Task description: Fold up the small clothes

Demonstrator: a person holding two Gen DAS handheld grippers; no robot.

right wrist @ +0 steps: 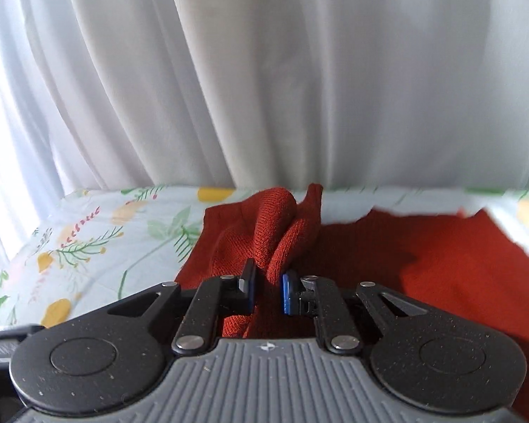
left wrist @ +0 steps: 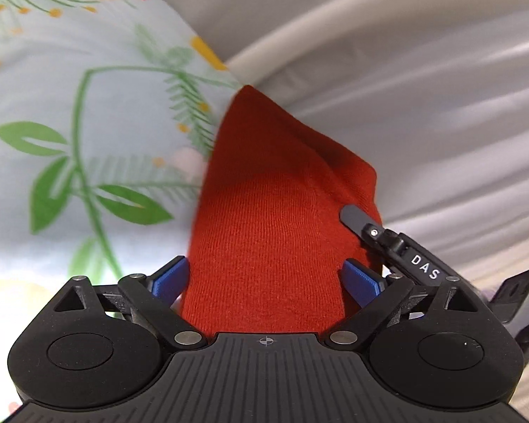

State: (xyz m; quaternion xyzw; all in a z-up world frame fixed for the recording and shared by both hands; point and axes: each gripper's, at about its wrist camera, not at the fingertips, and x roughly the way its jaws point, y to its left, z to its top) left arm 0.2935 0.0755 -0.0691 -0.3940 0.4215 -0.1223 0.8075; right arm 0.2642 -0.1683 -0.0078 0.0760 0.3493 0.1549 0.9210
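A red knit garment (left wrist: 264, 218) lies on a floral bedsheet (left wrist: 81, 112). In the left wrist view a fold of it rises between the blue pads (left wrist: 169, 278) of my left gripper (left wrist: 264, 282), whose jaws stand wide apart around the cloth. My right gripper's finger (left wrist: 356, 218) pinches the fold's right edge there. In the right wrist view my right gripper (right wrist: 268, 289) is shut on a bunched fold of the garment (right wrist: 275, 232), lifted above the sheet (right wrist: 98, 246). The rest of the garment (right wrist: 441, 257) spreads flat to the right.
White curtains (right wrist: 264, 70) hang right behind the bed's far edge. A pale tube or rail (left wrist: 335, 35) runs across the curtain in the left wrist view. The sheet extends to the left of the garment.
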